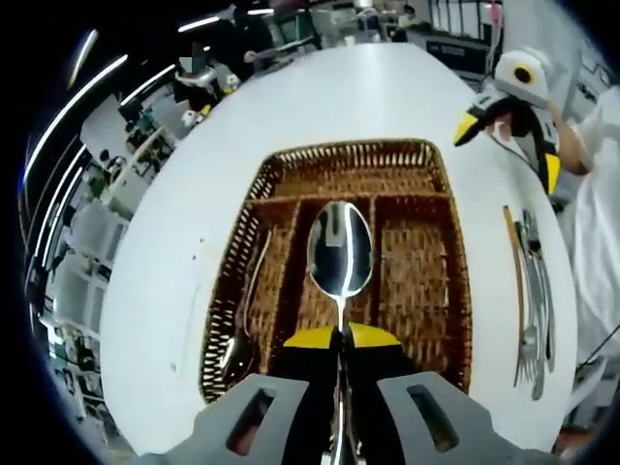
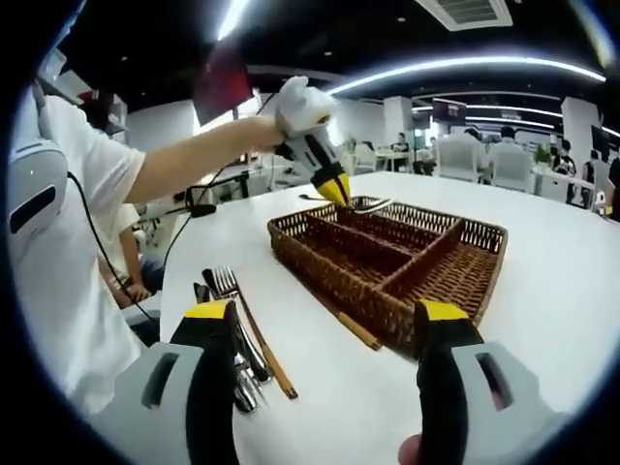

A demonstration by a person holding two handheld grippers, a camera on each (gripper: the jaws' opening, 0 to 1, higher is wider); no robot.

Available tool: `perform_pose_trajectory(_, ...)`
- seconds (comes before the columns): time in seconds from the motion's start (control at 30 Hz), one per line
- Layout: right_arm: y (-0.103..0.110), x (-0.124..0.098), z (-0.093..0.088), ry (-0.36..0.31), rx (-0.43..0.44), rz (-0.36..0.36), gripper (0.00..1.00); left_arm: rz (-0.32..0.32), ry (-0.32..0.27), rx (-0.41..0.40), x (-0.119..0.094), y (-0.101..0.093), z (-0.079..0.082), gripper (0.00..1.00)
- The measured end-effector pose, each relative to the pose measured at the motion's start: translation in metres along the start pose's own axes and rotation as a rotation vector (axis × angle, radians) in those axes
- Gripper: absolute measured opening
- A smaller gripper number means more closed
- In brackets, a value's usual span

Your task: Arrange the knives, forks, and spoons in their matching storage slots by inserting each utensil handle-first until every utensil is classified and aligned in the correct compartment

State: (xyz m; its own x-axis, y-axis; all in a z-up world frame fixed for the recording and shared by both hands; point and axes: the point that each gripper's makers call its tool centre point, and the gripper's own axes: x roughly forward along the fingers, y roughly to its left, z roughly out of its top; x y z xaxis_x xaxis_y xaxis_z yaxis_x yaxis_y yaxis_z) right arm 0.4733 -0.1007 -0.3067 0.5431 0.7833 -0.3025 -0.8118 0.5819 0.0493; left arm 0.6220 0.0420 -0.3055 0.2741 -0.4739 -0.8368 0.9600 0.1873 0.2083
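Observation:
My left gripper (image 1: 341, 336) is shut on the handle of a steel spoon (image 1: 339, 250), whose bowl stands up over the middle slots of the brown wicker tray (image 1: 349, 155). Another spoon (image 1: 242, 329) lies in the tray's long left slot. In the right gripper view the left gripper (image 2: 336, 190) holds the spoon (image 2: 366, 204) just above the tray's (image 2: 320, 271) far edge. My right gripper (image 2: 325, 320) is open wide and holds nothing, near the table's edge short of the tray. Forks and knives (image 2: 237, 334) lie loose on the table beside it.
The white round table (image 1: 194, 194) carries the tray. Loose cutlery (image 1: 531, 300) and a wooden stick (image 1: 513, 262) lie right of the tray. One more wooden stick (image 2: 358, 330) rests against the tray's near wall. A person in white (image 2: 68, 242) stands close; chairs and tables fill the room behind.

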Motion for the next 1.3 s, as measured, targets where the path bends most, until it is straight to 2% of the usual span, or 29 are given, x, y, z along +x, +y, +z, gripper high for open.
perform_pose_trajectory(0.27, -0.004, 0.001, -0.003, 0.008, 0.008, -0.004, 0.77, 0.005, -0.002, 0.008, 0.011, 0.031, 0.013, 0.02)
perform_pose_trajectory(0.63, -0.013, -0.001, -0.004, 0.022, 0.013, -0.024, 0.76, -0.003, -0.005, 0.015, 0.033, 0.062, 0.015, 0.02)
perform_pose_trajectory(0.73, -0.015, -0.002, -0.006, 0.028, 0.015, -0.030, 0.76, -0.009, -0.017, -0.012, 0.038, 0.070, 0.014, 0.02)
perform_pose_trajectory(0.9, -0.018, -0.003, -0.006, 0.032, 0.016, -0.040, 0.76, -0.018, -0.007, 0.008, 0.048, 0.057, 0.012, 0.02)
perform_pose_trajectory(1.3, -0.018, 0.000, -0.009, 0.044, 0.019, -0.044, 0.76, -0.054, -0.016, -0.017, 0.075, 0.071, 0.009, 0.02)
